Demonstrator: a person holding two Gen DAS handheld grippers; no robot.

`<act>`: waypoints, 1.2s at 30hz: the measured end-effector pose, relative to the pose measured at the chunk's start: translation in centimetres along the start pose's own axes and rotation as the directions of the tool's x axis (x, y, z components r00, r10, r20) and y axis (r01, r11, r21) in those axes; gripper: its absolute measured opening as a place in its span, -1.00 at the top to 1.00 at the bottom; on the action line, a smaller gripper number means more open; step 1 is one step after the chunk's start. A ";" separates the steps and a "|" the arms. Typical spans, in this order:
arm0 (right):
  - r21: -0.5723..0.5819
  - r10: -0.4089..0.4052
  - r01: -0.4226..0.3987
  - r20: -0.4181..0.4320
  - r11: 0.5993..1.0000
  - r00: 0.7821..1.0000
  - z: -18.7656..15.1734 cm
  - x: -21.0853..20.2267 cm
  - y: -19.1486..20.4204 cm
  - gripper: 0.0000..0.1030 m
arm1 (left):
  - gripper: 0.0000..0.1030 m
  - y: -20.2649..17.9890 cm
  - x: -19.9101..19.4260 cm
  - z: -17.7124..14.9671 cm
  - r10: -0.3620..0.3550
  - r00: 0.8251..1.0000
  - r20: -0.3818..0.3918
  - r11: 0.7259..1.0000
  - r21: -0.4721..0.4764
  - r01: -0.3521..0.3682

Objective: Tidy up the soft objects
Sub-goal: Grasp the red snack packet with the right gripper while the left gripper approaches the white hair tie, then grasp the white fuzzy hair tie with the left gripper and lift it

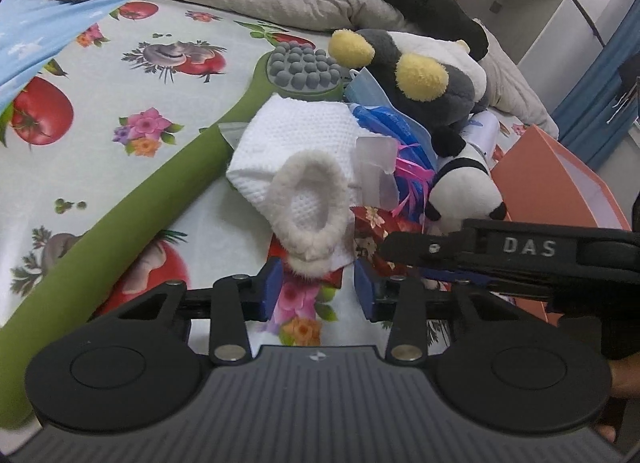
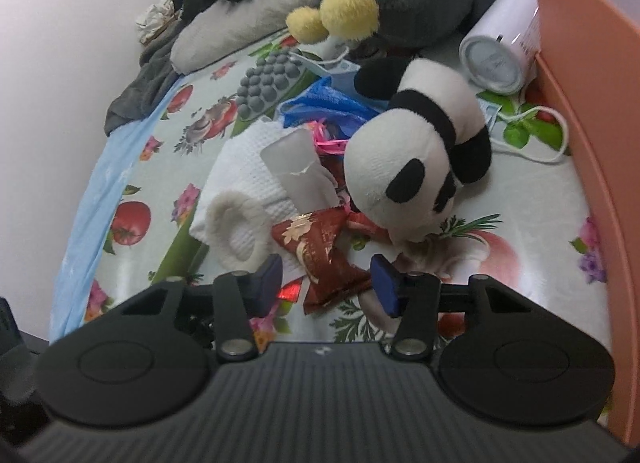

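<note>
Lying between the open right gripper (image 2: 327,283): red pouch (image 2: 320,259).

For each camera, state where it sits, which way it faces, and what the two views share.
Left wrist: rides the left claw, facing forward over the bedsheet at the white fuzzy ring; the right claw crosses from the right.
Right wrist: rides the right claw, facing the red floral pouch and panda plush; orange box at right.
Shared: ring, pouch, panda, penguin plush.
</note>
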State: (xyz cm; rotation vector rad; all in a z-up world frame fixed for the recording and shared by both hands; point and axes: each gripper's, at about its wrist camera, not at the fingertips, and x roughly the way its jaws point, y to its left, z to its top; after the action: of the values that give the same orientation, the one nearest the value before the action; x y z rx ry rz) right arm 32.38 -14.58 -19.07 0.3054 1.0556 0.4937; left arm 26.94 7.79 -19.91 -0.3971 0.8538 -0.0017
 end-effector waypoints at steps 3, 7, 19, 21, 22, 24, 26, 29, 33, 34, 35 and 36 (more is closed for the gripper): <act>0.007 0.000 0.000 -0.008 1.000 1.000 0.2 1.0 -0.1 0.10 | 0.12 0.0 0.8 0.0 -0.004 1.000 0.001 1.000 0.005 0.004; 0.014 0.031 -0.031 -0.020 0.999 0.999 0.4 1.9 -0.3 0.27 | 0.36 -0.3 1.7 0.0 0.015 1.000 0.011 0.999 0.043 -0.015; -0.016 0.036 -0.036 0.000 0.999 0.999 -0.2 -0.6 0.3 0.47 | 0.92 -0.9 -0.5 -0.5 0.013 0.998 0.058 0.999 0.033 -0.015; -0.021 0.035 -0.035 0.009 0.999 0.999 -0.7 -1.6 0.3 0.47 | 0.94 -1.1 -1.4 -0.7 0.009 0.998 0.064 0.999 0.030 -0.011; -0.022 0.035 -0.034 0.011 0.999 0.999 -1.0 -2.1 0.3 0.47 | 0.94 -1.2 -1.8 -0.9 0.006 0.998 0.065 1.000 0.028 -0.007; -0.024 0.030 -0.030 0.015 0.999 0.999 -1.6 -3.0 0.4 0.47 | 0.95 -1.5 -2.9 -1.4 -0.003 0.998 0.068 1.000 0.022 0.002; -0.037 0.018 -0.017 0.025 0.999 1.000 -2.5 -4.0 0.5 0.47 | 0.95 -1.8 -3.9 -2.1 -0.005 0.997 0.072 1.000 0.024 0.003; -0.068 -0.019 0.021 0.037 0.997 0.999 -4.0 -5.3 0.6 0.48 | 0.94 -1.9 -5.2 -3.2 -0.008 0.997 0.074 1.000 0.014 0.007; -0.070 -0.052 0.054 0.039 0.996 0.998 -5.7 -6.4 0.1 0.48 | 0.92 -1.5 -5.9 -3.8 -0.006 0.997 0.082 1.000 -0.004 0.007; -0.071 -0.062 0.064 0.041 0.995 0.997 -6.1 -6.6 0.0 0.48 | 0.91 -1.3 -5.9 -3.8 -0.006 0.996 0.084 1.000 -0.012 0.007; -0.069 -0.068 0.071 0.043 0.995 0.997 -6.4 -6.8 -0.2 0.48 | 0.79 -1.2 -5.8 -3.7 -0.007 0.996 0.087 1.000 -0.015 0.008; -0.065 -0.072 0.075 0.044 0.995 0.996 -6.6 -7.0 -0.4 0.48 | 0.69 -1.1 -5.6 -3.5 0.000 0.996 0.089 1.000 -0.015 0.001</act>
State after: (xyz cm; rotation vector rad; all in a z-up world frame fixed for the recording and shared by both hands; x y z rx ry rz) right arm 23.83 -18.58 -17.12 0.2160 1.0041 0.4537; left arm 20.82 6.51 -17.51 -0.4089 0.7660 0.0219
